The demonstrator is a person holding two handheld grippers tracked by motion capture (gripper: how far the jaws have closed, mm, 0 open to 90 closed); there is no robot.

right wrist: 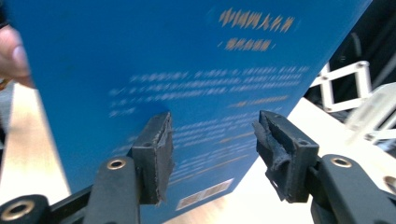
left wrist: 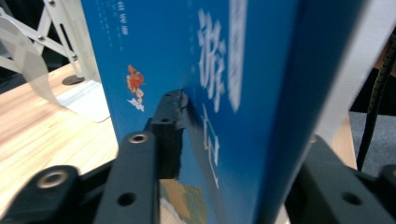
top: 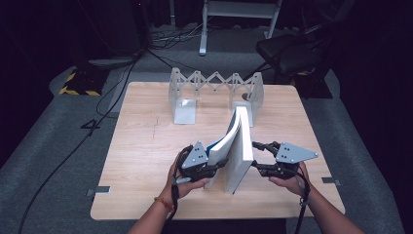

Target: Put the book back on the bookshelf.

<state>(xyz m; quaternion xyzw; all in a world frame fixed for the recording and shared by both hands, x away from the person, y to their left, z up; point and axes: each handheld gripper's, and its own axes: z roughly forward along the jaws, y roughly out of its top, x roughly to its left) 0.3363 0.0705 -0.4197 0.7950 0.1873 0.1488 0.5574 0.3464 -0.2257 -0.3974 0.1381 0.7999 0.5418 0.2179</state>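
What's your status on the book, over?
Left tool straddles the blue book. Right tool open beside it. Book upright; bookend rack stands behind.

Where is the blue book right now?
In the high view the blue book stands upright on edge near the front middle of the wooden table, between the left gripper and right gripper, before the white folding rack.

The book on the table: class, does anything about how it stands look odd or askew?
Yes. The blue book stands on its edge with its pages fanned open towards the left gripper, not flat or shut. It is still short of the white folding rack at the back of the table. The pads on the right gripper look frayed.
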